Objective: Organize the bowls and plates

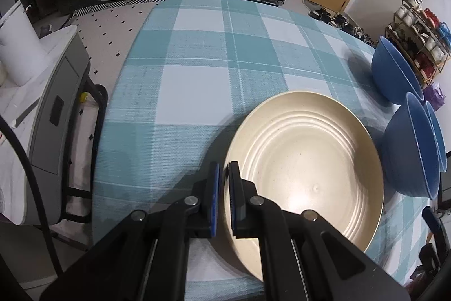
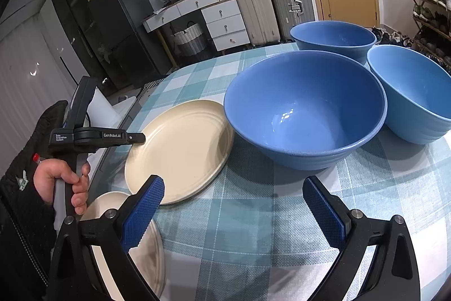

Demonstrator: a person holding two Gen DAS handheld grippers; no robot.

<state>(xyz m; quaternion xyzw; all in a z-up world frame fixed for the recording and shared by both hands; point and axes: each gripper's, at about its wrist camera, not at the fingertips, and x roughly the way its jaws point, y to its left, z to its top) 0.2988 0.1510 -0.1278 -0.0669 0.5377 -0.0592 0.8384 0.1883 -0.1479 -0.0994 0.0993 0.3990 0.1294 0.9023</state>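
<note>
Three blue bowls [image 2: 304, 109], two cream plates [image 2: 180, 148], left gripper [image 1: 224, 188] fingers clamped on one plate's rim, right gripper [image 2: 234, 213] fingers wide apart, empty

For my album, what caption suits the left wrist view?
Left tongs shut on the cream plate's rim, blue bowls nearby.

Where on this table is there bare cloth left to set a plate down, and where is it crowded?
Bare cloth lies beyond and left of the cream plate that the left gripper pinches, out to the far table edge. A smaller patch lies before the open right gripper. The right side is crowded with three blue bowls.
</note>
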